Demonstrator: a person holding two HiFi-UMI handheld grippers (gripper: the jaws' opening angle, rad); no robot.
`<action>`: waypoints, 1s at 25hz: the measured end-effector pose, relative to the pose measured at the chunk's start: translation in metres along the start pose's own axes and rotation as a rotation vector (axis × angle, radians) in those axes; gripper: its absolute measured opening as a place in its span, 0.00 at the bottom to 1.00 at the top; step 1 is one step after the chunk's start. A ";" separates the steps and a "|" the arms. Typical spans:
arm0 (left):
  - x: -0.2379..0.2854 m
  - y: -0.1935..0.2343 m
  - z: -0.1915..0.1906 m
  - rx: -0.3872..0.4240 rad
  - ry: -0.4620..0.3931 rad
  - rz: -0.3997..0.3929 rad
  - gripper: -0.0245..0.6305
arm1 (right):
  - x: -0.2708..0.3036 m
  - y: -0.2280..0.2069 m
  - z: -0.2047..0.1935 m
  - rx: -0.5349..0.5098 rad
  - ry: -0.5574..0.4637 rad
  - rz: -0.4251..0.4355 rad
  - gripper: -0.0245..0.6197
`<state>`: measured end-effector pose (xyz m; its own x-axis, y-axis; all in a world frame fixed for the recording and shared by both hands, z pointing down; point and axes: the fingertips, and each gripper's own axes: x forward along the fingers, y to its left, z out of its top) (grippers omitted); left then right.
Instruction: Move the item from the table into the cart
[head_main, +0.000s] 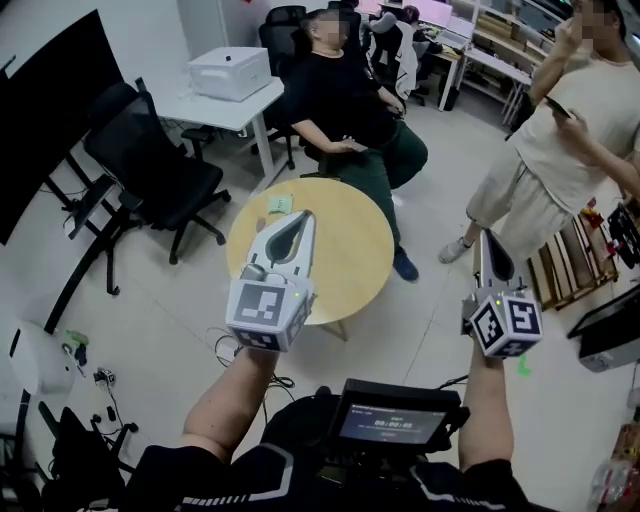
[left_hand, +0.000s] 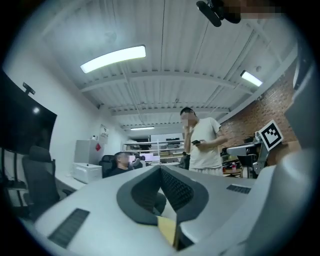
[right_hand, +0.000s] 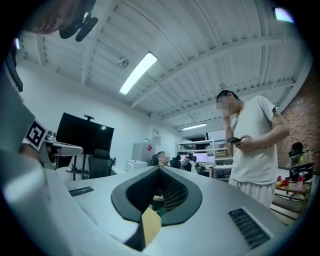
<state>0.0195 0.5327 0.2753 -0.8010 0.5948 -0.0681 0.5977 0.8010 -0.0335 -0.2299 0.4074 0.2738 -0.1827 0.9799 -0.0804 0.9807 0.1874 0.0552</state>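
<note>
Approach step: left gripper (head_main: 304, 217) and right gripper (head_main: 487, 240), both closed and empty, point toward the round table (head_main: 350, 270). The small green item (head_main: 279, 205) near its far-left edge probably needs opened jaws next.

No word or number can be read for certain; the left gripper (head_main: 301, 220) carries a cube (head_main: 262, 303) with black-and-white square code patterns, no letters; the right gripper (head_main: 487, 238) carries a second cube (head_main: 505, 322) with the same kind of pattern; a small screen (head_main: 392, 424) at the person's chest shows a row of pale digits, too small to read; a red diamond sticker (left_hand: 98, 147) on a white cabinet (left_hand: 84, 152) is too blurred to read.
</note>
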 end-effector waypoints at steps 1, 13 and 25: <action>-0.003 0.023 -0.002 -0.003 0.010 0.058 0.05 | 0.020 0.009 -0.003 0.008 0.003 0.035 0.04; -0.010 0.174 -0.034 0.034 0.187 0.481 0.14 | 0.210 0.054 -0.019 0.054 0.025 0.347 0.04; -0.067 0.315 -0.075 0.077 0.263 0.626 0.21 | 0.307 0.199 -0.053 0.083 0.068 0.502 0.04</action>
<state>0.2587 0.7507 0.3445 -0.2798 0.9488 0.1467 0.9439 0.2998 -0.1386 -0.0944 0.7494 0.3130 0.3105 0.9506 0.0009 0.9505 -0.3105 -0.0095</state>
